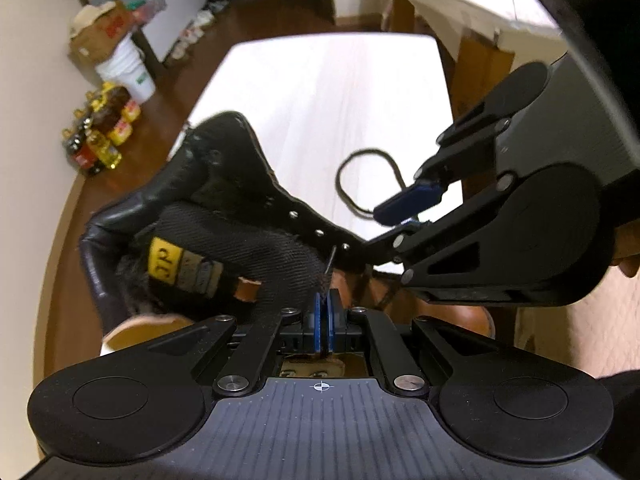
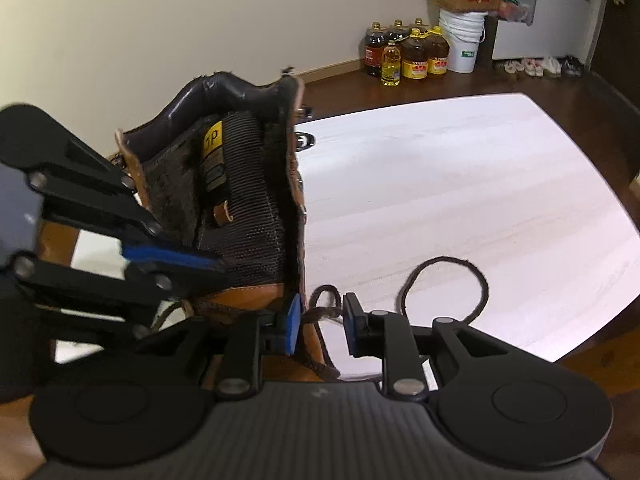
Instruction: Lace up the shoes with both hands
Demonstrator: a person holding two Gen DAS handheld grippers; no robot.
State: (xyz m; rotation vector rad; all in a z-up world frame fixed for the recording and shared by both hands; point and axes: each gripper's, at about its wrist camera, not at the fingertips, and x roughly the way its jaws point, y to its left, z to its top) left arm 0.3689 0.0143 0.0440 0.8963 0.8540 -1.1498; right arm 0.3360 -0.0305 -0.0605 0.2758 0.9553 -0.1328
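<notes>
Boot (image 2: 240,184) stands on the white table (image 2: 480,184), its dark lace (image 2: 444,280) looping loose beside it. Left tongs (image 1: 325,312) pinch the lace tip at the tongue; right tongs (image 2: 320,326) gape, lace lying untouched between them.

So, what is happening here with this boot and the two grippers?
A person is lacing a brown boot on a white table with two handheld grippers. The left gripper is shut, pinching a thin lace tip beside the eyelets. The right gripper is open, with the dark lace passing between its fingers; the rest of the lace lies looped on the table.
</notes>
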